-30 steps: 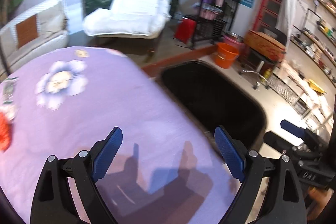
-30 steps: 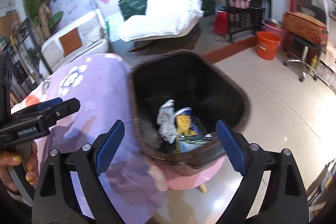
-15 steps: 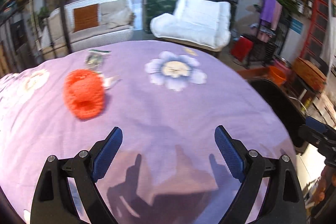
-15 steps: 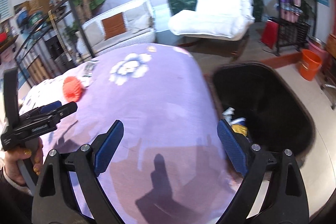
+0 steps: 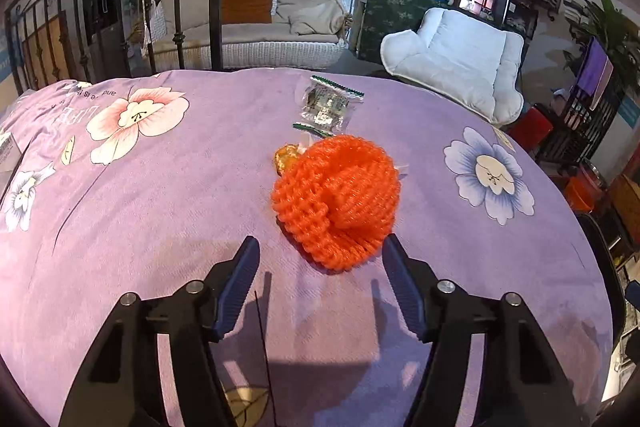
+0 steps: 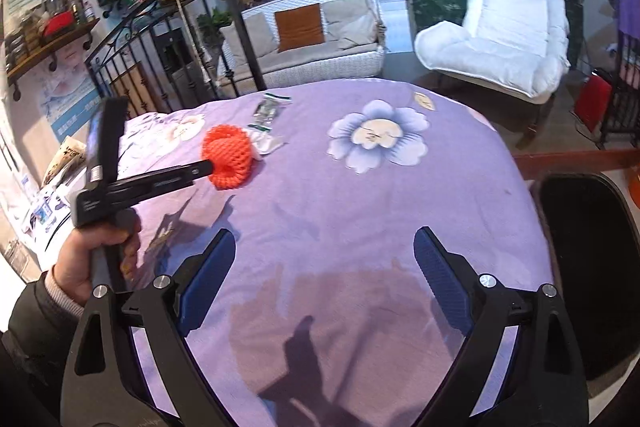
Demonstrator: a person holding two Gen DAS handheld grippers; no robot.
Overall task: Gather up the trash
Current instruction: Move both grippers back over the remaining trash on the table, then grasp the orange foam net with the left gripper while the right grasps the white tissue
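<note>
A net [image 5: 338,201] lies on the table [image 5: 160,211], a wrapper [image 5: 328,103] just behind it; a bin [image 6: 592,267] stands beside the table's right edge.

Beyond the far edge of the purple flowered surface [image 5: 160,219] stand a white wicker sofa [image 5: 260,27] with an orange cushion [image 5: 248,1], a white padded armchair [image 5: 460,67], and a black iron railing [image 5: 80,27].

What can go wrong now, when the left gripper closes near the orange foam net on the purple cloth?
1. The left gripper is closing with its pads short of the orange foam net; it may close on nothing, or nip only the near edge, which could slip out.
2. A small golden wrapper and a clear packet lie just behind the net; pushing forward may shove them away.
3. The fingertips could pinch the purple cloth.
</note>
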